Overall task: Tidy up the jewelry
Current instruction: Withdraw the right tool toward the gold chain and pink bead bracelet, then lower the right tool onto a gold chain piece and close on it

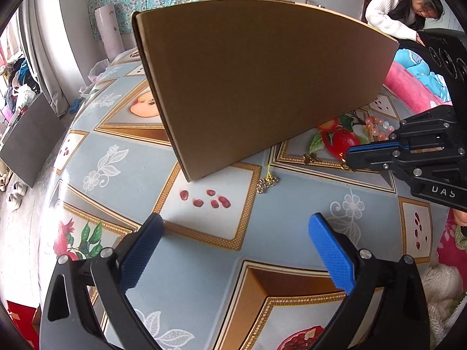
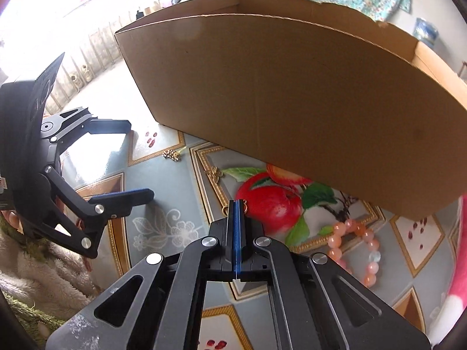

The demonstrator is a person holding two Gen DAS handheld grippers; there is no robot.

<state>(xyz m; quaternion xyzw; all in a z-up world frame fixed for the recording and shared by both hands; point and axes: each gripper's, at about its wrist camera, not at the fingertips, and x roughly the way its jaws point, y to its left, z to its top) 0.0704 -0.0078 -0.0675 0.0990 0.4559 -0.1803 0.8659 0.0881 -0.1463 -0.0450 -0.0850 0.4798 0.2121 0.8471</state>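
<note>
The right tool (image 2: pixel 237 202) is pressed fully together, with small gold rings showing at both sides of its tips; whether it pinches them I cannot tell. The left tool (image 1: pixel 235 227) stands wide open and holds nothing. "UAS" is readable on the right tool's body. The tabletop (image 1: pixel 204 277) has a fruit-printed cloth. A gold chain (image 1: pixel 267 183) lies at 1 o'clock from the left tool, a pink bead bracelet (image 2: pixel 359 250) at 4 o'clock from the right tool. Behind stands a cardboard box (image 1: pixel 262 78).

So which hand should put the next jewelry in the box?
Probably the right. The right gripper is shut on a small gold ring piece just below the cardboard box. The left gripper is open over bare tablecloth, holding nothing.
</note>
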